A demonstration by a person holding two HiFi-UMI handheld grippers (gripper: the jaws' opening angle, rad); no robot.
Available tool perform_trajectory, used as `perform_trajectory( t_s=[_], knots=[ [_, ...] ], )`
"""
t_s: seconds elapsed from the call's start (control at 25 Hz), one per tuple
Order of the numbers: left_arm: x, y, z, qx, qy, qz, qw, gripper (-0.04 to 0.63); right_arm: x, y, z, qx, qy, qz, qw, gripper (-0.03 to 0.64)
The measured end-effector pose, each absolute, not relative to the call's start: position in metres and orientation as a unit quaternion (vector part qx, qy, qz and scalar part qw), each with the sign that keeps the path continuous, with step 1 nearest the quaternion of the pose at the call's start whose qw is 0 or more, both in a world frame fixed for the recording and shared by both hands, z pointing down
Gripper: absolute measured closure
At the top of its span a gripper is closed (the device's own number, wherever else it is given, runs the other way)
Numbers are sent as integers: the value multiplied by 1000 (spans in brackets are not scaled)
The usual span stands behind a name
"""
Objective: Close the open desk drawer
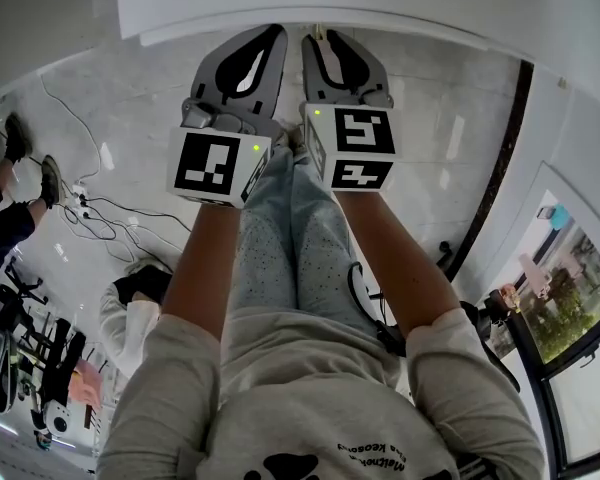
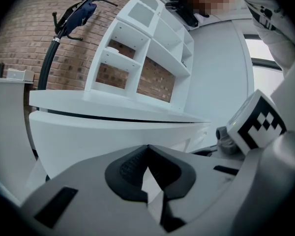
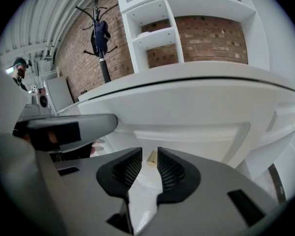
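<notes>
Before the white bench (image 3: 196,102), the left hand-held gripper (image 2: 147,150) is closed on nothing, the right hand-held gripper (image 3: 147,157) narrowly parted and empty, side by side

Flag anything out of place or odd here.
Nothing looks spilled or damaged. The one untidy thing is a tangle of loose cables sprawled over the tiled floor, left of the person's legs in the head view. The white desk looks intact.

White desk (image 3: 196,107) and shelves (image 3: 157,33) against a red-brown brick wall (image 3: 214,36) — the grey left gripper (image 1: 265,33) and right gripper (image 1: 325,38) bear black-and-white square-patterned cubes (image 1: 218,165).
</notes>
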State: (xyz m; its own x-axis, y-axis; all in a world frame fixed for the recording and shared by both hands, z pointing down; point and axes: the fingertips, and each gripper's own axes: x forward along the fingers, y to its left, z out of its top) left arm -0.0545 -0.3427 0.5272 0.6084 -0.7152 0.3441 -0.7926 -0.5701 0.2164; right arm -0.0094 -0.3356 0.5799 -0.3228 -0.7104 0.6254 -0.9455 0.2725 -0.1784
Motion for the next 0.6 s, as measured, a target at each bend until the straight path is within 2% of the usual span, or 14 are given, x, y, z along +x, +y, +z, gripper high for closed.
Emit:
perform_trajectory(
  t_s=[0.28,0.6],
  knots=[
    [-48,-335,510,885,-417,130,162,577,-8,-332,518,540,-792,198,206,512],
    [-53,-318,455,888,-418,115,156,577,-13,-320,465,547,-797,174,191,561]
  ],
)
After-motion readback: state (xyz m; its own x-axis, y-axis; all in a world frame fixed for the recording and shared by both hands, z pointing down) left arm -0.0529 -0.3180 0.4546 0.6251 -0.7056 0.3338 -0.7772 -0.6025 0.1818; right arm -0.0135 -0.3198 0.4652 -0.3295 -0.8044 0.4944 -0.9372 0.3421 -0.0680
